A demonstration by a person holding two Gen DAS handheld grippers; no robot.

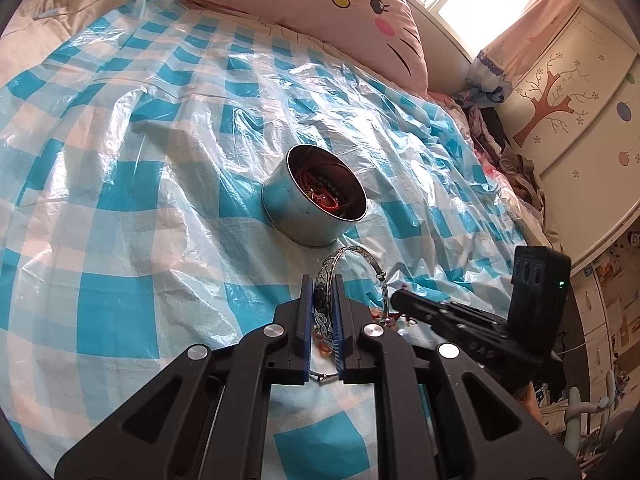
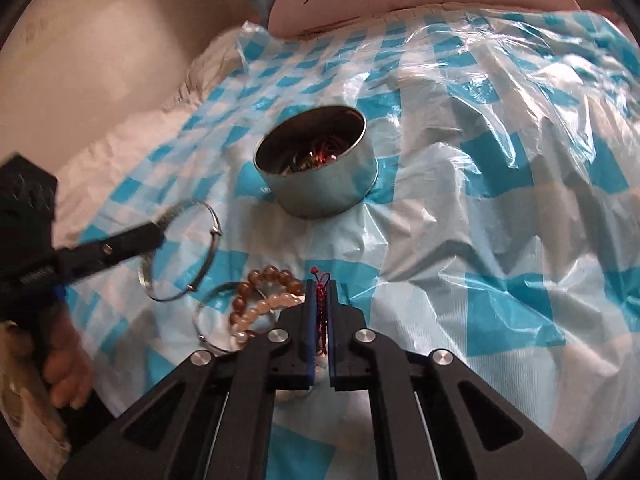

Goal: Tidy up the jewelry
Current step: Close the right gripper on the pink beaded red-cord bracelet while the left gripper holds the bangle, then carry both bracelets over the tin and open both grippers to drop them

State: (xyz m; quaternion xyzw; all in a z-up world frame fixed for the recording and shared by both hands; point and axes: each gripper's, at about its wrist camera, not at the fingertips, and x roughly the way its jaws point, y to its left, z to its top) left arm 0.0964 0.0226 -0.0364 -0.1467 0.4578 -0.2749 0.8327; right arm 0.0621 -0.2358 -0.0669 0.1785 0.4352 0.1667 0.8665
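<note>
Where visible, perhaps four bracelets (image 2: pixel 264 304), one tin (image 2: pixel 320 168).

A bed (image 1: pixel 120 208) (under checked plastic) carries a tin (image 1: pixel 296 216), bead bracelets (image 2: pixel 264 300) and a pillow (image 1: pixel 320 4).

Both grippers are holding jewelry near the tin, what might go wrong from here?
1. The left gripper pinches the engraved silver bangle by its rim only; it may swing or slip.
2. The thin dark red beaded cord in the right gripper may snag on the round metal tin, already filled with tangled jewelry.
</note>
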